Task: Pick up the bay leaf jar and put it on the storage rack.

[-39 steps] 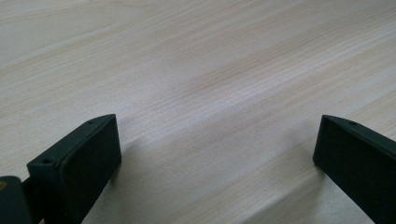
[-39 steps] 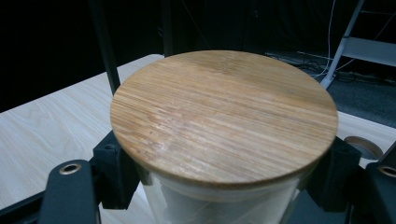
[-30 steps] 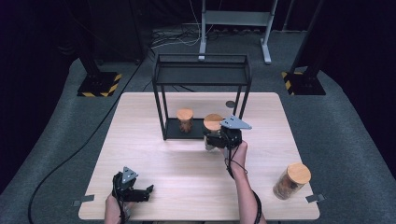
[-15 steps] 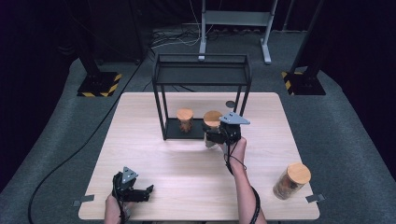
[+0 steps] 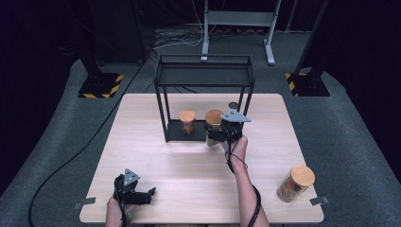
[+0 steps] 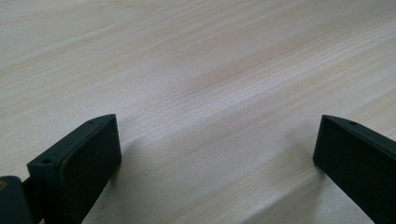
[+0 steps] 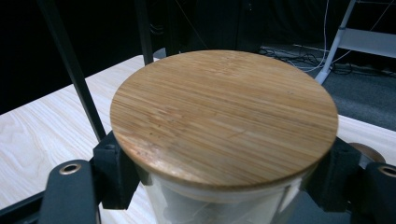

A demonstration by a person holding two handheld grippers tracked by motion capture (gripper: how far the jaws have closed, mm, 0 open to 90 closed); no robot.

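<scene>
Right gripper view: the right gripper is clamped on a glass jar just under its round bamboo lid, a black jaw pressing each side. In the high view that jar sits at the right front edge of the black wire rack, beside a second lidded jar on the rack's base. The left gripper rests near the table's front-left edge, jaws apart over bare wood. A third jar stands well apart at the front right.

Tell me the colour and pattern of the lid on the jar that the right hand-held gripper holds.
Light brown bamboo with fine straight grain lines; the lid shows best in the right gripper view.
</scene>
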